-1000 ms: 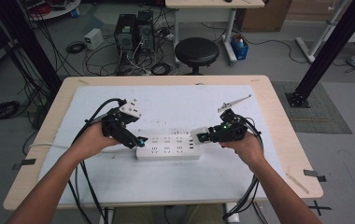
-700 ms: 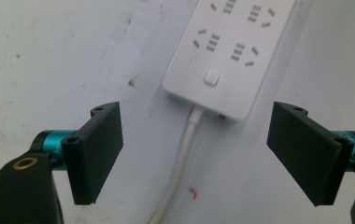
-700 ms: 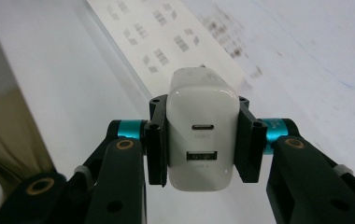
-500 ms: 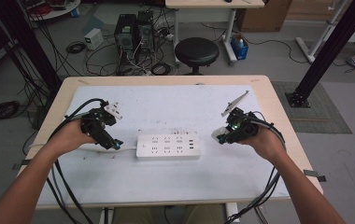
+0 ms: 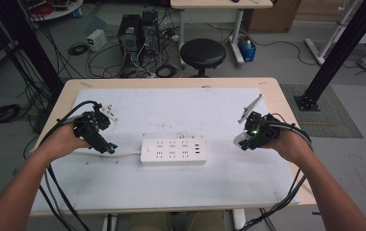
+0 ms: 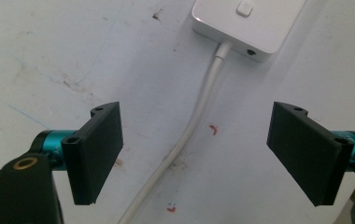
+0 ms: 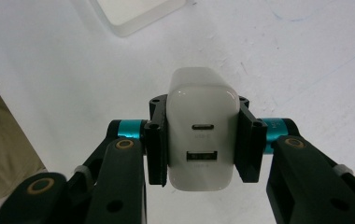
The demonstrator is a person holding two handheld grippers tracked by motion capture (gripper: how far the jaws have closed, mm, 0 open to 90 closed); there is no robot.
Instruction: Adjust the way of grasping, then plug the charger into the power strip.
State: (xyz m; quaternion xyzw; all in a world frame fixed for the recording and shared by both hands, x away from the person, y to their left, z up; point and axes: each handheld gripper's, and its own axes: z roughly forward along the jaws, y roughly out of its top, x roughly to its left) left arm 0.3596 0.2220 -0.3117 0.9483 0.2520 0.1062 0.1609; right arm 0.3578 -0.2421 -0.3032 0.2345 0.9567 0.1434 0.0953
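Left gripper [image 6: 195, 156]: jaws wide apart, empty, over the cord [image 6: 192, 126].
Right gripper [image 7: 202, 140]: clamped on charger [image 7: 202, 133].
Strip [image 5: 173, 151]: mid-table, between both.

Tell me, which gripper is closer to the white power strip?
Left. The left gripper hovers open beside the power strip, over its cord. The right gripper, clamping a white charger, sits slightly farther off the other end.

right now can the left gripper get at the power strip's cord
Probably yes. The left gripper is open, its jaws standing either side of the white cord lying flat on the table, with nothing between or over it. The power strip sits just ahead.
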